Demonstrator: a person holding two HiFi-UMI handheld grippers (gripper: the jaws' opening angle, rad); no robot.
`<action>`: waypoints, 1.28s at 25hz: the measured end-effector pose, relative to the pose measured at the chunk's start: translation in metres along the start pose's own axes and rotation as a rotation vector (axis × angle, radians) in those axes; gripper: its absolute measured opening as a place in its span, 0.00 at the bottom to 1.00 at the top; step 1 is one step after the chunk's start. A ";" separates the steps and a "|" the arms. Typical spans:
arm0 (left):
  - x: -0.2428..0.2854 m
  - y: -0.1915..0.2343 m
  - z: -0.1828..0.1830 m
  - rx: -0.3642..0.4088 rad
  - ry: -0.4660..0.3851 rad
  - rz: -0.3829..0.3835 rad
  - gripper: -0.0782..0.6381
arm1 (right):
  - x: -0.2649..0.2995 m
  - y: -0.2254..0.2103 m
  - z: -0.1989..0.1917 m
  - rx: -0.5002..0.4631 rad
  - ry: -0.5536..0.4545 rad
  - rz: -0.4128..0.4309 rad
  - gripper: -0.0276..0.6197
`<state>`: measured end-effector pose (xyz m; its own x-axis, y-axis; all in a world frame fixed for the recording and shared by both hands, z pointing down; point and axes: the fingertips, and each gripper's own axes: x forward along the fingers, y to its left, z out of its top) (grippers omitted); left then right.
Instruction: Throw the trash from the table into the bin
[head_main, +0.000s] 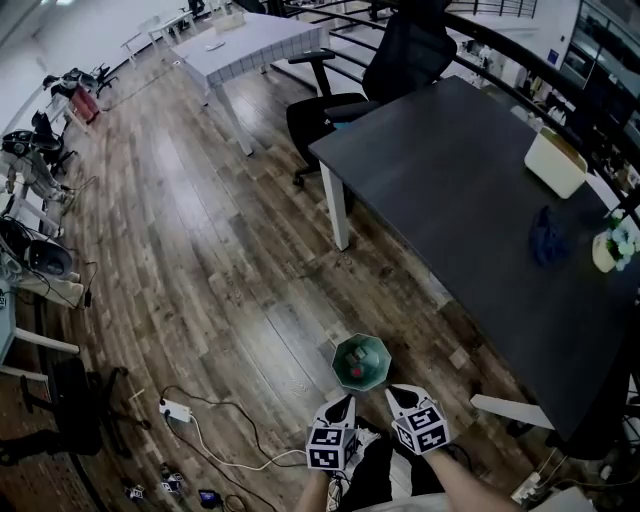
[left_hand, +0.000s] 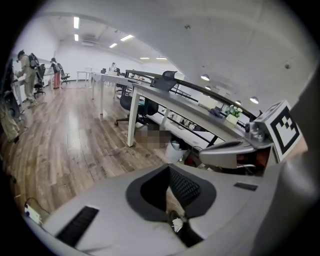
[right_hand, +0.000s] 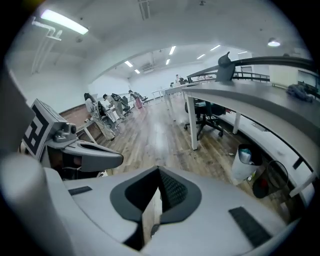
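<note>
Both tools sit low and side by side in the head view, the left tool (head_main: 345, 402) and the right tool (head_main: 401, 393) pointing down over the wooden floor (head_main: 200, 250). Just ahead of their tips stands the bin (head_main: 360, 362), green-rimmed, on the floor by the near end of the dark desk (head_main: 450, 190), with something red and some pale bits inside. Over to the left gripper view: the jaws are narrowed to a thin slit, and a tiny white speck (left_hand: 176, 225) shows low in it, though what it is I can't tell. In the right gripper view the jaws are closed together with nothing between them. Up on the desk, well apart from both tools, a crumpled blue wad (head_main: 548, 238) lies towards the far right side, near a small pot of flowers (head_main: 612, 246), with a white box (head_main: 555, 160) beyond it. A black chair (head_main: 405, 50) stands at the desk's far end. Down left, a white power strip (head_main: 175, 409) trails its cable across the floor.
</note>
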<state>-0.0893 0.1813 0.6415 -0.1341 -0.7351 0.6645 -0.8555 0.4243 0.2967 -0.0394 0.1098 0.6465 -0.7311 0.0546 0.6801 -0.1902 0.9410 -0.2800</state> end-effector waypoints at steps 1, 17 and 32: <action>-0.003 -0.002 0.005 0.002 -0.001 0.001 0.14 | -0.002 0.000 0.005 -0.003 -0.001 -0.001 0.06; 0.039 -0.049 0.079 0.163 0.001 -0.094 0.14 | -0.029 -0.071 0.049 0.093 -0.118 -0.119 0.06; 0.171 -0.209 0.255 0.339 -0.131 -0.316 0.14 | -0.173 -0.321 0.151 0.197 -0.337 -0.449 0.06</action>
<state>-0.0610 -0.1672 0.5183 0.1154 -0.8701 0.4792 -0.9764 -0.0107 0.2157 0.0488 -0.2520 0.5165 -0.7128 -0.4737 0.5172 -0.6232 0.7660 -0.1574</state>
